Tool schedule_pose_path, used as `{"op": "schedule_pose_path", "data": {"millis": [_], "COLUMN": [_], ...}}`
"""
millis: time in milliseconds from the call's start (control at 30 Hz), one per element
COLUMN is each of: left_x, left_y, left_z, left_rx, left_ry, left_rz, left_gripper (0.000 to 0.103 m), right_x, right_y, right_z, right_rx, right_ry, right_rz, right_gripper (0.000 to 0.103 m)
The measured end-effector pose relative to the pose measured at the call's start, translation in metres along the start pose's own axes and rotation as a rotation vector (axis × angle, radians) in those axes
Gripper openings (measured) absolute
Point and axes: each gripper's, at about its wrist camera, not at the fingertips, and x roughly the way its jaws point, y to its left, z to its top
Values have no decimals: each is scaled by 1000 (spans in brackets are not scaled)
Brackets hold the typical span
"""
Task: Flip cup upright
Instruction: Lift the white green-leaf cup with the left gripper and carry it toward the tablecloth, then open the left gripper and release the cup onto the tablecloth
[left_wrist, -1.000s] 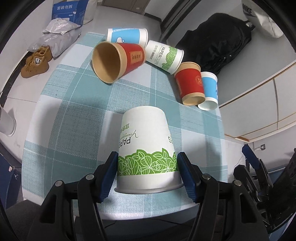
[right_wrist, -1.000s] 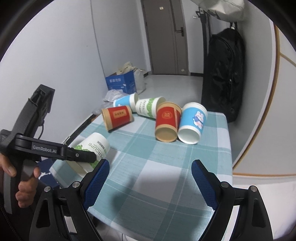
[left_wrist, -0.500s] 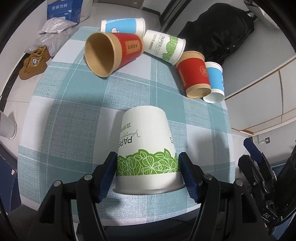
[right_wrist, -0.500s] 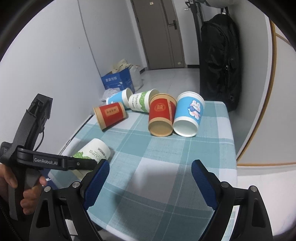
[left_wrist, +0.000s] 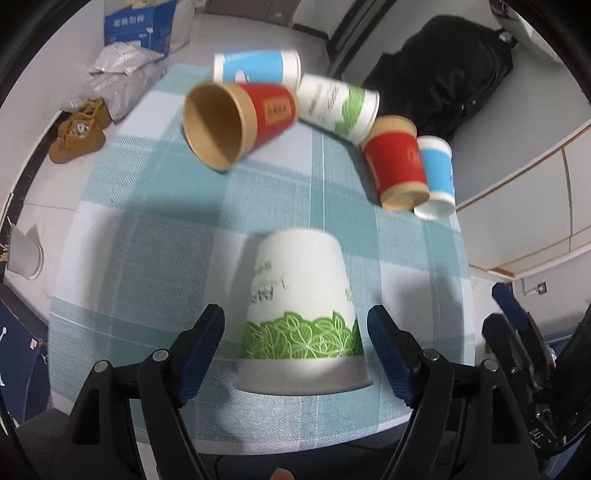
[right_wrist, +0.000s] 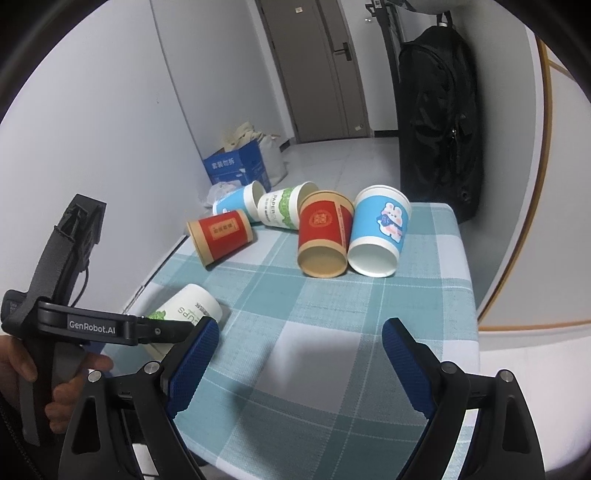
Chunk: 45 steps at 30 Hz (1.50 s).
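Observation:
A white paper cup with green leaves (left_wrist: 301, 317) lies on its side near the front edge of the checked table, its base pointing away from me; it also shows in the right wrist view (right_wrist: 186, 308). My left gripper (left_wrist: 295, 349) is open, its blue pads either side of the cup's rim with a gap on each side. My right gripper (right_wrist: 301, 360) is open and empty above the table's front. Several other cups lie on their sides at the far end: a red one (left_wrist: 236, 123), a blue one (left_wrist: 256, 66), a white-green one (left_wrist: 338, 107), another red one (left_wrist: 397, 162) and another blue one (left_wrist: 437, 177).
The checked tablecloth (right_wrist: 332, 295) covers a small table. A black backpack (right_wrist: 439, 125) hangs beyond the far right corner. A blue box (right_wrist: 236, 166), bags and brown shoes (left_wrist: 75, 134) are on the floor at the left.
My left gripper has opened off the white-green cup and the pads now stand apart from it. The right gripper has shifted slightly.

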Motion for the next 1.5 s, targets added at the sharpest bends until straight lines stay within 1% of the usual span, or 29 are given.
{"op": "schedule_pose_path", "data": {"millis": [67,133,200,267,367,400,500,567,633,700,733,867,900,933,1000,1033,1100,1267,1433,1500], "left_x": [-10,-26,-44,-60,-80,-89,-103,-117,-124,-130,-131,-128,-127,-126,-123,-120,-122,-127,-127,-129], "left_y": [0,-1,-6,-9,-7,-7,-9,-14,-19,-22,-22,-14,-11,-11,-7,-3,-1,0,3,7], "left_z": [3,6,7,7,8,8,9,7,2,-4,-7,-9,-10,-12,-16,-14,-17,-17,-18,-19], "left_rx": [0,13,49,64,55,49,50,73,99,116,124,103,99,98,98,93,86,97,104,95], "left_ry": [-42,-110,-189,-251,-318,-349,-406,-463,-511,-557,-575,-591,-602,-611,-615,-594,-579,-585,-575,-581], "left_rz": [4,25,50,43,19,26,37,60,79,129,131,129,135,142,164,153,135,144,152,168], "left_gripper": [76,76,76,76,76,76,76,76,76,76,76,78,85,90,90,90,90,90,90,90], "right_x": [0,1,-1,-1,-3,-4,-6,-9,-11,-13,-15,-26,-28,-30,-31,-31,-29,-27,-20,-17], "right_y": [1,5,8,12,17,20,25,28,32,37,38,47,48,49,51,52,53,56,69,77], "right_z": [1,2,3,5,6,7,12,15,18,21,22,27,27,28,27,27,27,26,23,20], "right_rx": [-1,-9,-22,-29,-37,-43,-28,-29,-30,-31,-33,-50,-53,-56,-68,-73,-80,-94,-162,-199], "right_ry": [-2,-1,-5,-9,-9,-18,-29,-53,-60,-70,-74,-118,-126,-133,-141,-140,-125,-107,-68,-56], "right_rz": [3,5,10,16,29,25,35,43,39,61,64,88,91,95,93,93,105,122,139,148], "right_gripper": [91,91,91,91,91,91,91,91,91,91,91,91,91,91,91,91,91,91,89,89]}}
